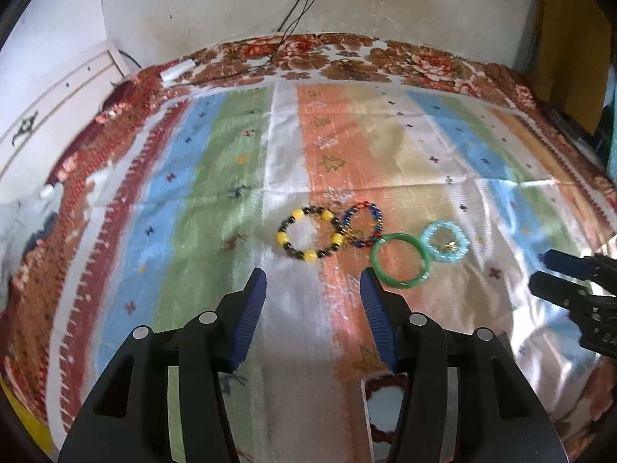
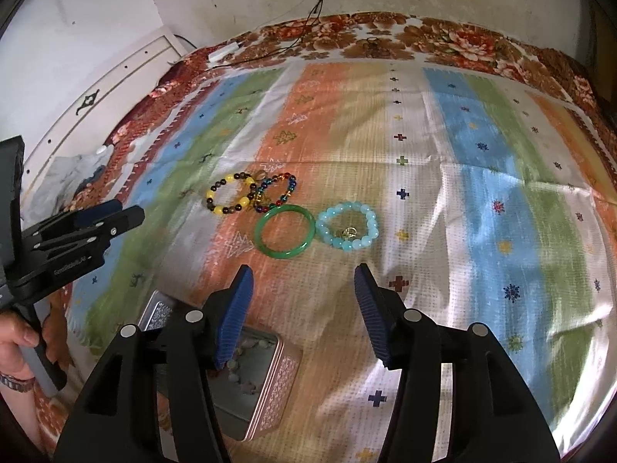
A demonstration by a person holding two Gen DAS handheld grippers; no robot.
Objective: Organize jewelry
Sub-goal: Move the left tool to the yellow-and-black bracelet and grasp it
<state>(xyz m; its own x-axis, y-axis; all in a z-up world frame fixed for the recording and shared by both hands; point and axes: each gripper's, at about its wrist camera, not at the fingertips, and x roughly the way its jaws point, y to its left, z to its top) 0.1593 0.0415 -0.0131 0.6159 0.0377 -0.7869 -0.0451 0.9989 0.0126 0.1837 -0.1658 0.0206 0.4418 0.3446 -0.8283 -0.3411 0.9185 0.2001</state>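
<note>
Left wrist view: left gripper (image 1: 313, 281) released, empty, above striped cloth (image 1: 239, 146); yellow-black bead bracelet (image 1: 309, 233), multicolour bead bracelet (image 1: 364, 225), green bangle (image 1: 400, 260), aqua bead bracelet (image 1: 444, 241) in row mid-cloth, likely awaiting pickup.

Right wrist view: right gripper (image 2: 304, 279) released, empty; open tin box (image 2: 270, 393) near cloth's near edge, beads inside; far cloth open.

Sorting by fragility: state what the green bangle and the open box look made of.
Green bangle: one seamless, glossy, translucent ring, which suggests jade or glass, though resin is possible. Open box: thin metal, likely tin, with a dull grey interior, rounded corners and a pink patterned outside.
</note>
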